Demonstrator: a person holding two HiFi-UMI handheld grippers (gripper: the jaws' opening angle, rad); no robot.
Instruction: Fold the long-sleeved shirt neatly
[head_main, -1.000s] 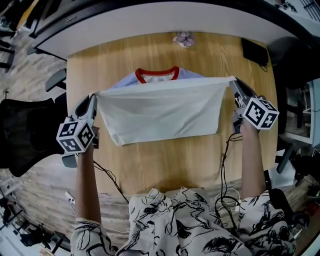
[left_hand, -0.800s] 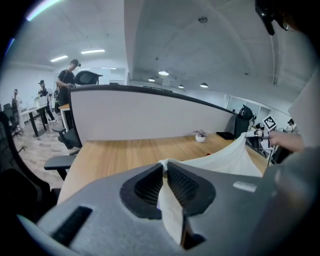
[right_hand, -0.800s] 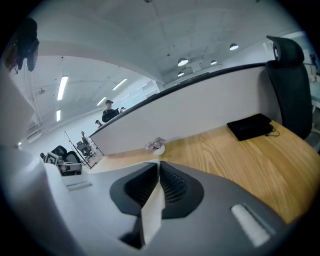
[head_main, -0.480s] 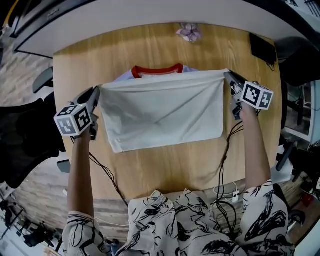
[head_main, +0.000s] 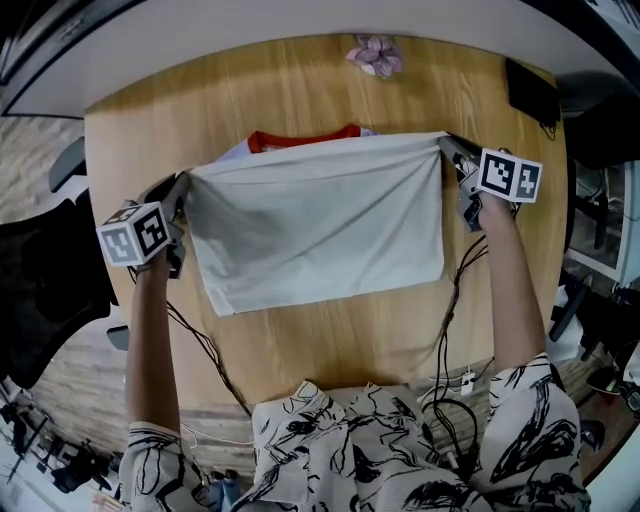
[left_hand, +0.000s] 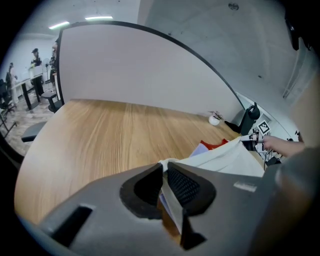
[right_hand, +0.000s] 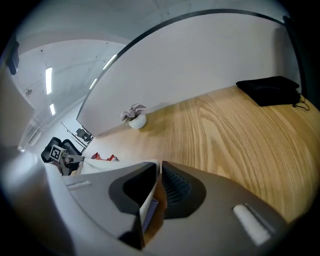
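Note:
The white long-sleeved shirt (head_main: 320, 230) with a red collar (head_main: 300, 138) lies folded over on the wooden table (head_main: 330, 330). Its folded top edge is stretched straight between my two grippers, just below the collar. My left gripper (head_main: 183, 183) is shut on the left corner of that edge, and the cloth shows pinched between its pads in the left gripper view (left_hand: 163, 167). My right gripper (head_main: 447, 145) is shut on the right corner, with white cloth (right_hand: 103, 165) running out of its jaws (right_hand: 159, 167). The sleeves are hidden under the fold.
A small pink flower ornament (head_main: 372, 55) stands at the table's far edge. A black pad (head_main: 530, 92) lies at the far right corner. Cables (head_main: 455, 290) hang from both grippers over the near side. A black chair (head_main: 40, 280) stands to the left.
Both grippers have carried the shirt's folded edge down and farther from me, towards the collar. The cloth now lies flatter and covers more of the collar.

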